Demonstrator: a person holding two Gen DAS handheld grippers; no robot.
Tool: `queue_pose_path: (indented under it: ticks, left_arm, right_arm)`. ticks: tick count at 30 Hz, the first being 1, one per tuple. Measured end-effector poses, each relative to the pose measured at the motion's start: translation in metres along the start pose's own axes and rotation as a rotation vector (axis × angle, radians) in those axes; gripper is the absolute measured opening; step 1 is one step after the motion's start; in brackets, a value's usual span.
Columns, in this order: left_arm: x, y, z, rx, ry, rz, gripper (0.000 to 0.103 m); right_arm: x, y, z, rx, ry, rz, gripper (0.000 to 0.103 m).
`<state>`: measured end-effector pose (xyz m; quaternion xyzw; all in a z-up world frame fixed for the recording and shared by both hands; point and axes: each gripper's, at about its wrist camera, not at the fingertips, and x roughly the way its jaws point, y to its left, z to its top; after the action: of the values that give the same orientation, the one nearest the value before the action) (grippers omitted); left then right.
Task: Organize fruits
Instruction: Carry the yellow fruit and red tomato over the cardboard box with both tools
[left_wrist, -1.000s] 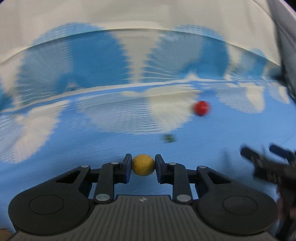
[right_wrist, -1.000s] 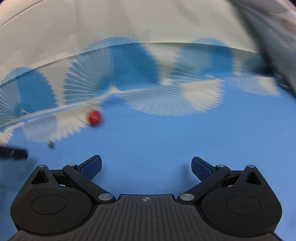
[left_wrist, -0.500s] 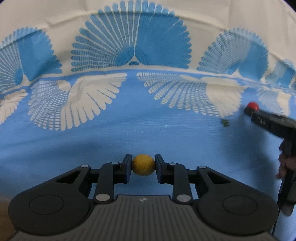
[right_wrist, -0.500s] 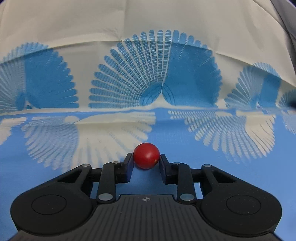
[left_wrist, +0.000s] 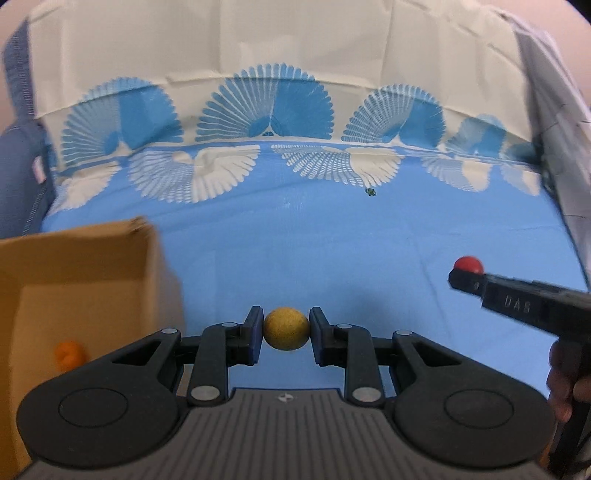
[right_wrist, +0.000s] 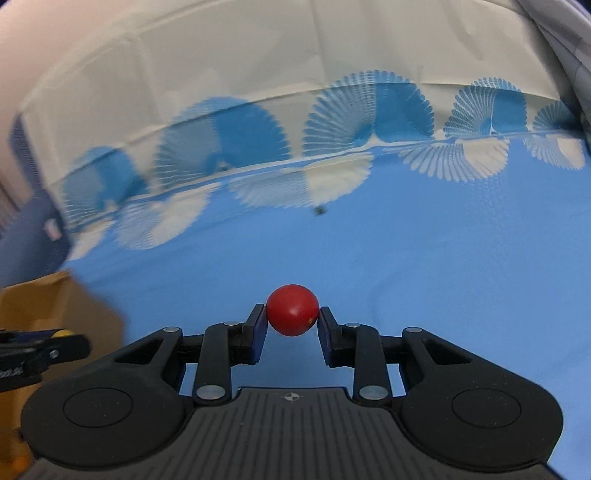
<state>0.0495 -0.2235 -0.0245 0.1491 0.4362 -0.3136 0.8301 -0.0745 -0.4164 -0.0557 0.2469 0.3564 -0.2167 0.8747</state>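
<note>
My left gripper (left_wrist: 286, 328) is shut on a round yellow fruit (left_wrist: 286, 329), held above the blue cloth just right of an open cardboard box (left_wrist: 85, 280). An orange fruit (left_wrist: 69, 352) lies inside the box. My right gripper (right_wrist: 292, 315) is shut on a red round fruit (right_wrist: 292, 309) and holds it above the cloth. The right gripper with the red fruit (left_wrist: 468, 264) also shows in the left wrist view at the right. The left gripper (right_wrist: 40, 345) and the box (right_wrist: 55, 302) show at the left edge of the right wrist view.
A blue cloth with white and blue fan patterns (left_wrist: 332, 240) covers the table and rises up the back wall. A small dark green scrap (left_wrist: 370, 191) lies on the cloth far ahead; it also shows in the right wrist view (right_wrist: 320, 210).
My right gripper closed on the red fruit and lifted it off the cloth. Both grippers moved back and left, bringing the cardboard box into view. My left gripper kept hold of the yellow fruit.
</note>
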Motion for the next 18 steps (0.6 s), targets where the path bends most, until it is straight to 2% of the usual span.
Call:
queue_pose_path:
  ticks: [7, 12, 18]
  left_arm:
    - [-0.099, 0.043, -0.062, -0.014, -0.020, 0.045, 0.029]
    - [-0.153, 0.083, -0.110, -0.049, -0.022, 0.099, 0.029]
    - [-0.200, 0.122, -0.163, -0.102, -0.030, 0.143, 0.029]
  right_arm:
    - [-0.090, 0.070, -0.059, 0.003, 0.014, 0.103, 0.031]
    - [-0.140, 0.122, -0.095, -0.025, 0.028, 0.173, 0.031]
    - [-0.188, 0.173, -0.140, -0.085, 0.056, 0.253, 0.031]
